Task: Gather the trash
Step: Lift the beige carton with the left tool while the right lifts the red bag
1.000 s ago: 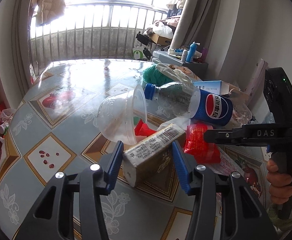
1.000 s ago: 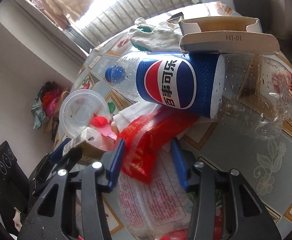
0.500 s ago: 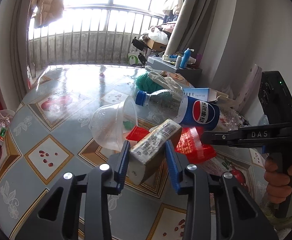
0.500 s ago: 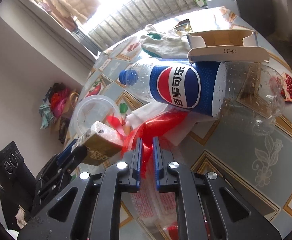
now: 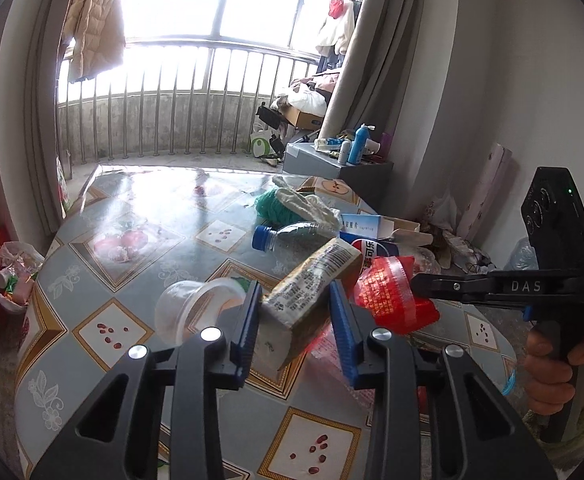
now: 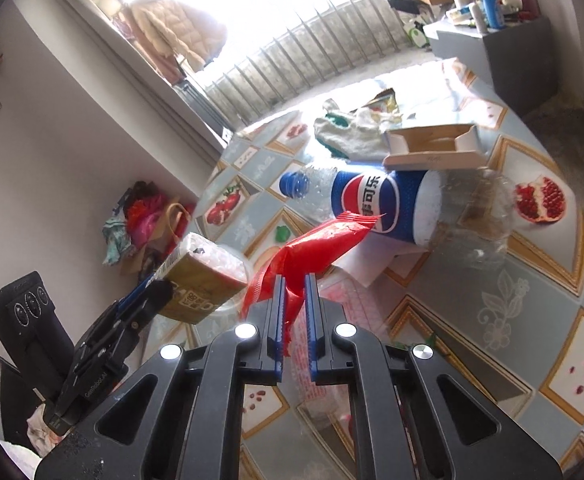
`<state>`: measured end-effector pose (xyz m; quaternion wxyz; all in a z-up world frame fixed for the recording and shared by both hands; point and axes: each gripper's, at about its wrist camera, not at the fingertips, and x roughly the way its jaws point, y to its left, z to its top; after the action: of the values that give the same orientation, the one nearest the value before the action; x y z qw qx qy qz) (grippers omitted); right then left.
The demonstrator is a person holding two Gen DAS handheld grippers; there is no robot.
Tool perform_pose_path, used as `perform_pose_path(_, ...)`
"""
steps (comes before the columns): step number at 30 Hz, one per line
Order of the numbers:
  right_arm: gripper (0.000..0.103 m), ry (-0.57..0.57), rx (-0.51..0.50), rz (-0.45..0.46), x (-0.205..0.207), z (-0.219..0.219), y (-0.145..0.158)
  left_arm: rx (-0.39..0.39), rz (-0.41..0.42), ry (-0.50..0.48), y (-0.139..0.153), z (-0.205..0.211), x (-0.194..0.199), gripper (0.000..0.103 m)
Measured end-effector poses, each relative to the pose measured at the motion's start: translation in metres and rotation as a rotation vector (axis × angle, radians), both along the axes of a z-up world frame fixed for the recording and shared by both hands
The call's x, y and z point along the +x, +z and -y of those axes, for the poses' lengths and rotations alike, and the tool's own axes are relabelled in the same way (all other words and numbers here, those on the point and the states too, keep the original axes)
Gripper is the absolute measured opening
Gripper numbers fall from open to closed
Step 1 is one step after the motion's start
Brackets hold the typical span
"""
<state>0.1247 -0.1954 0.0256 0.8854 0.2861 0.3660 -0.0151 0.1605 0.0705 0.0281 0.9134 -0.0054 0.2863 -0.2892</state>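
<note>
Since earlier: both grippers have come up off the surface with their catches; the carton, which lay flat between wide blue pads, now hangs tilted in the air, and the red wrapper has been drawn up out of the heap.
Left gripper (image 5: 295, 322): jaws partly closed, pads pressed on both sides of the carton (image 5: 311, 286), a tan drink box with a printed side, far end pointing to 1 o'clock.
Right gripper (image 6: 293, 304): jaws nearly together, pinching one end of the wrapper (image 6: 319, 248); the rest stands out toward 1 o'clock, in front of the bottle's label.
Hand (image 5: 551, 372): at 4 o'clock in the left view, wrapped round the right gripper's handle.
Cup (image 5: 190, 308): clear plastic, on its side at 9 o'clock of the carton; whether anything is in it I cannot tell.
Bottle (image 6: 387, 204): clear cola bottle, blue cap, blue label, lying on its side, cap toward 9 o'clock; a brownish patch shows through the clear end, droplets inside.
Box (image 6: 431, 148): open white cardboard tray, resting against the bottle at its 12 o'clock; contents hidden.
Cloth (image 6: 351, 136): pale with green yarn, just past the box at 11 o'clock.
Paper (image 6: 371, 258): white sheet under the bottle.
Surface (image 5: 132, 248): glossy grey cover with gold-edged squares and pomegranate prints.
Room: railing (image 5: 172, 108) and bright window at 12 o'clock, puffy coat (image 5: 96, 20) hanging at 11, grey curtain (image 5: 375, 40) at 1, grey cabinet (image 5: 331, 164) with bottles on top.
</note>
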Motion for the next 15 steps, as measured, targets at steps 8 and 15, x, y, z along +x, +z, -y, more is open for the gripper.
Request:
perform_pose_path(8,0.007,-0.073,0.026,0.053,-0.051,0.025,0.013,-0.007,-0.002,-0.031,0.011,0.02,-0.021,0.033)
perform_pose_path(15,0.007,-0.145,0.035,0.075,-0.09,0.047,0.016,-0.025,-0.055,-0.079,0.007,0.049,-0.038,0.033)
